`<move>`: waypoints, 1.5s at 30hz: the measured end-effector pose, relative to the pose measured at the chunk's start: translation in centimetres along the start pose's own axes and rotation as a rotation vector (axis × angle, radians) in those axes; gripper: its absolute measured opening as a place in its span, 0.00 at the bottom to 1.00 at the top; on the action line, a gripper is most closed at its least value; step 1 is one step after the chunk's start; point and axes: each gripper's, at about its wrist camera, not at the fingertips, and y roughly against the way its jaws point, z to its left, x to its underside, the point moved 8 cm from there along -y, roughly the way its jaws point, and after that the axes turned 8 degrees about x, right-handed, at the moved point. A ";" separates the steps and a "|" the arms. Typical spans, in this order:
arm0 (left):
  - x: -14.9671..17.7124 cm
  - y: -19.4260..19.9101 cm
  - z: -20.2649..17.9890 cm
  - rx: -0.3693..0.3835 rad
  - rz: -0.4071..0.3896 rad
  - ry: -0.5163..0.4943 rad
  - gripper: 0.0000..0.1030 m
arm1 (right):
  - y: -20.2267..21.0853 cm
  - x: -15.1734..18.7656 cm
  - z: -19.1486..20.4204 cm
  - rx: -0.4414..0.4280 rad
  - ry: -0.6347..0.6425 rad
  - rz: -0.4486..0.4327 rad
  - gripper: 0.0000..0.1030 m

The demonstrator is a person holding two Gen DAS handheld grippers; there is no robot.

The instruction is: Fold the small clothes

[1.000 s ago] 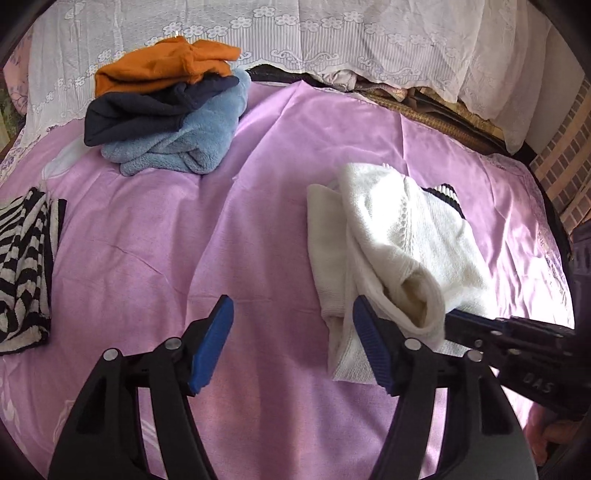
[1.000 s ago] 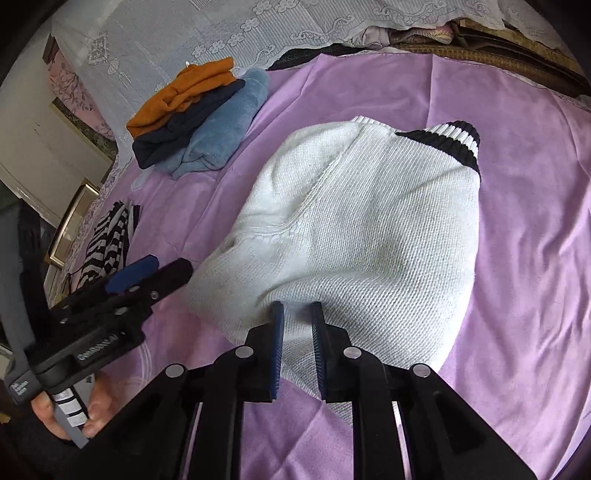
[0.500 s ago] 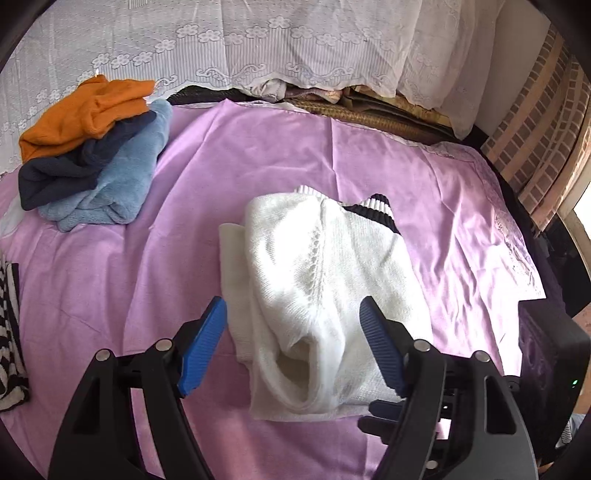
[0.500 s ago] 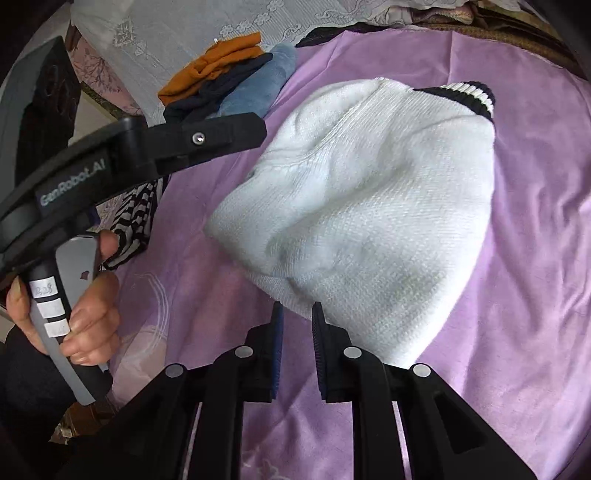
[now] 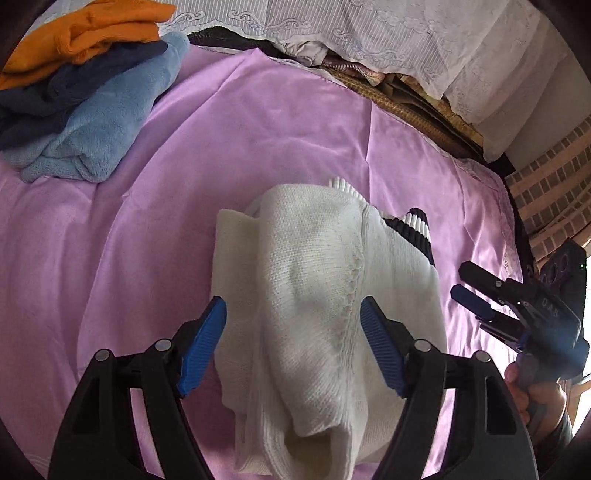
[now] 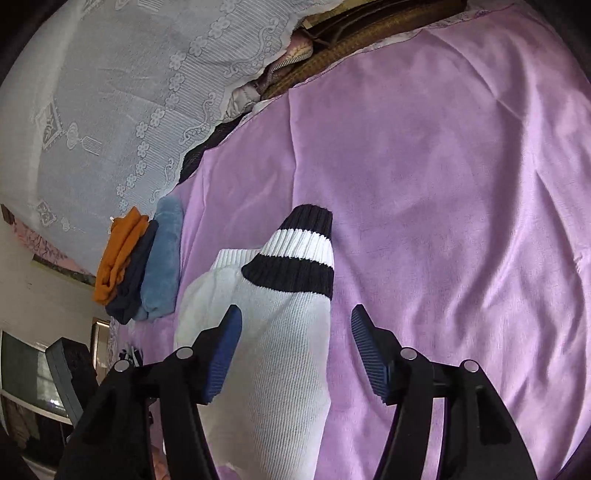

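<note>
A folded white knit sweater (image 5: pixel 314 266) with a black-and-white striped cuff (image 5: pixel 410 229) lies on the purple sheet (image 5: pixel 221 129). My left gripper (image 5: pixel 291 306) hangs over its near end, open, its blue pads apart from the knit on either side. To the sweater's right is my right gripper (image 5: pixel 460 279), held by a person's hand (image 5: pixel 535 398). In the right wrist view the right gripper (image 6: pixel 295 314) has its jaws opening. The sweater (image 6: pixel 280 369) and striped cuff (image 6: pixel 295 258) lie between and ahead of them, and the pads do not press on it.
A stack of folded clothes (image 5: pixel 85 92), orange on navy on light blue, sits at the far left; the stack (image 6: pixel 140 269) also shows in the right wrist view. White lace cloth (image 5: pixel 406 29) drapes along the back. A brick wall (image 5: pixel 546 192) stands at the right.
My left gripper has moved over the sweater's near end. My right gripper went from shut to open, rolled, and shifted to the sweater's side by the striped cuff.
</note>
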 end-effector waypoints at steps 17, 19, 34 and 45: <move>2.1 -0.3 2.3 0.079 0.035 0.011 0.24 | -5.2 1.2 6.0 0.102 0.310 0.033 0.51; 1.7 -0.7 2.7 0.067 0.038 0.014 0.29 | -6.1 1.1 4.6 0.120 0.275 0.058 0.62; 1.3 3.3 -4.7 0.113 0.011 -0.176 0.40 | 4.0 6.3 5.4 0.022 0.385 -0.054 0.12; 4.5 -1.2 -3.1 -0.079 0.099 -0.246 0.43 | 2.2 11.8 3.8 0.069 0.412 0.046 0.12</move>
